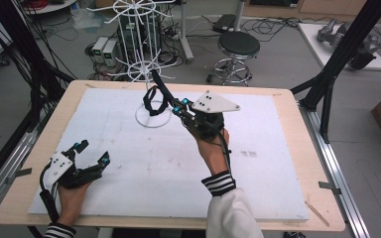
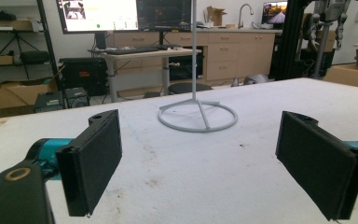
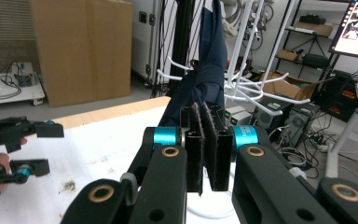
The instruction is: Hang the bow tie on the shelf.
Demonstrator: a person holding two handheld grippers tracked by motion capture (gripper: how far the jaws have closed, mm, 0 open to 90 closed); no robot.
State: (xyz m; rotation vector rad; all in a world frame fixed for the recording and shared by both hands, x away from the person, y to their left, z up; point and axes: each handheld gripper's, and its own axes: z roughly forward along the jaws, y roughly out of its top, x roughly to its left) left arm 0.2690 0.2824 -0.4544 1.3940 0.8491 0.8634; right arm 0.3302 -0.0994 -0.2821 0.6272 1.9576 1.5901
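A white wire rack (image 1: 140, 59) stands on its ring base (image 1: 153, 120) at the back of the white table mat (image 1: 129, 168). A dark navy cloth band (image 1: 154, 101) hangs in a loop beside the rack's pole, just above the base. My right gripper (image 1: 179, 108) is shut on the band's edge, and in the right gripper view the cloth (image 3: 210, 60) rises from the closed pads (image 3: 196, 140) toward the rack's hooks (image 3: 251, 86). My left gripper (image 1: 93, 151) rests open on the mat at the front left, its pads (image 2: 93, 163) wide apart with nothing between them.
The rack's ring base (image 2: 198, 116) lies ahead of the left gripper across bare mat. Behind the table stand a black stool (image 1: 238, 47), cables and boxes on the floor. A black frame post (image 1: 335, 69) rises at the right.
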